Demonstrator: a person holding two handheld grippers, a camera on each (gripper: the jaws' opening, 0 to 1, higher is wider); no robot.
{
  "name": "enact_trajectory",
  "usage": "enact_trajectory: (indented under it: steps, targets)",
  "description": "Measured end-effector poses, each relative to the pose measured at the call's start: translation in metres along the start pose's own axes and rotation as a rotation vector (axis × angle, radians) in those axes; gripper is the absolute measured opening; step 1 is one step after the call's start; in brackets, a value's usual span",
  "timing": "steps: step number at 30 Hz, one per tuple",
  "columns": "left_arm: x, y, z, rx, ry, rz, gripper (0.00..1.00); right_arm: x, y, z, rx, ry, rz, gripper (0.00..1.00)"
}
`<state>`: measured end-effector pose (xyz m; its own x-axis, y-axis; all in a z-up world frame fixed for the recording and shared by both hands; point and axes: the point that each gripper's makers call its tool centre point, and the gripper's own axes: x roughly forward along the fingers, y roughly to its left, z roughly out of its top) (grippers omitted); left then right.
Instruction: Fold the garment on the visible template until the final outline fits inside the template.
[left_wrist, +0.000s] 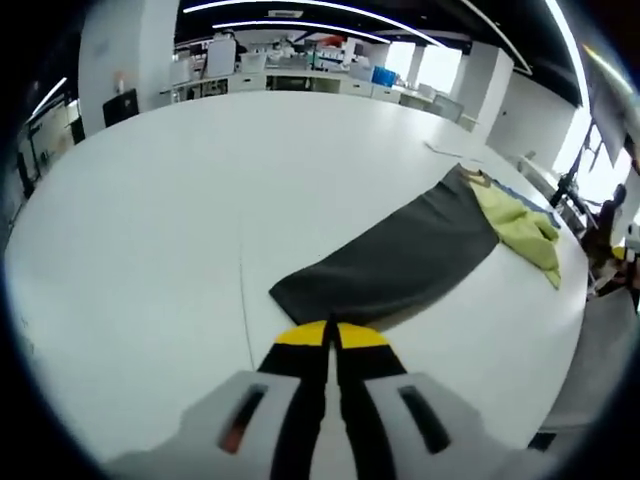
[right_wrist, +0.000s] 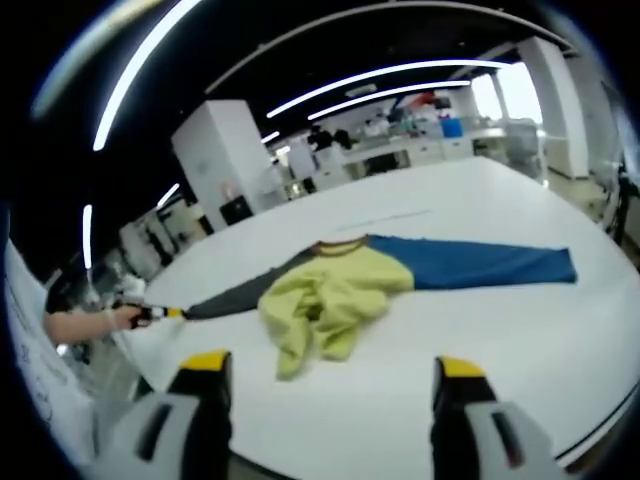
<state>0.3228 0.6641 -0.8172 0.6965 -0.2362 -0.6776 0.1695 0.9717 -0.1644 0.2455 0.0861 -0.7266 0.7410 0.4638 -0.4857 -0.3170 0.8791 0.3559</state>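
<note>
At the near edge of a broad white table (left_wrist: 150, 230), the left gripper (left_wrist: 331, 335) has its yellow-tipped jaws pressed together at the end of a dark grey sleeve (left_wrist: 400, 255); whether any cloth is caught between them cannot be told from the left gripper view. The sleeve runs away from those jaws, flat on the table, to the bunched yellow-green body (left_wrist: 520, 225) of the garment. In the right gripper view, the right gripper (right_wrist: 335, 375) hangs released above the tabletop, its two jaws standing wide apart and holding nothing. Beyond them lies the garment (right_wrist: 325, 295), its yellow-green middle crumpled in a heap, the grey sleeve stretched to the left toward a person's hand (right_wrist: 85, 322) and a blue sleeve (right_wrist: 480, 265) laid out flat to the right. Farther back stand white counters (right_wrist: 400, 155) and ceiling light strips (right_wrist: 400, 75).
</note>
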Motion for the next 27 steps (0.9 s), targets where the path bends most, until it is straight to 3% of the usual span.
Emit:
enact_trajectory:
  steps: [3,7,13,19,22,25,26,27]
  targets:
    - [-0.001,0.001,-0.003,0.035,0.005,0.008,0.01,0.0,0.0,0.003,0.0,-0.01,0.001,0.82]
    - [-0.006,0.001,-0.002,0.037,-0.017,-0.009,0.11,-0.001,0.001,0.003,-0.003,-0.009,0.002,0.83]
    - [-0.017,-0.012,0.016,0.059,-0.128,-0.042,0.21,0.0,0.002,0.003,-0.018,0.001,0.013,0.86]
    - [-0.038,-0.062,0.053,-0.057,-0.303,-0.216,0.38,0.001,0.003,0.005,-0.032,0.011,0.034,0.88]
    - [-0.046,-0.086,0.066,-0.095,-0.363,-0.283,0.47,0.003,0.004,0.006,-0.036,0.015,0.056,0.88]
    - [-0.05,-0.11,0.069,-0.127,-0.363,-0.354,0.56,0.005,0.003,0.006,-0.046,0.029,0.089,0.89]
    - [-0.054,-0.128,0.069,-0.115,-0.359,-0.393,0.57,0.006,0.004,0.005,-0.051,0.041,0.101,0.89]
    - [-0.055,-0.135,0.07,-0.113,-0.363,-0.395,0.6,0.006,0.004,0.005,-0.051,0.045,0.105,0.89]
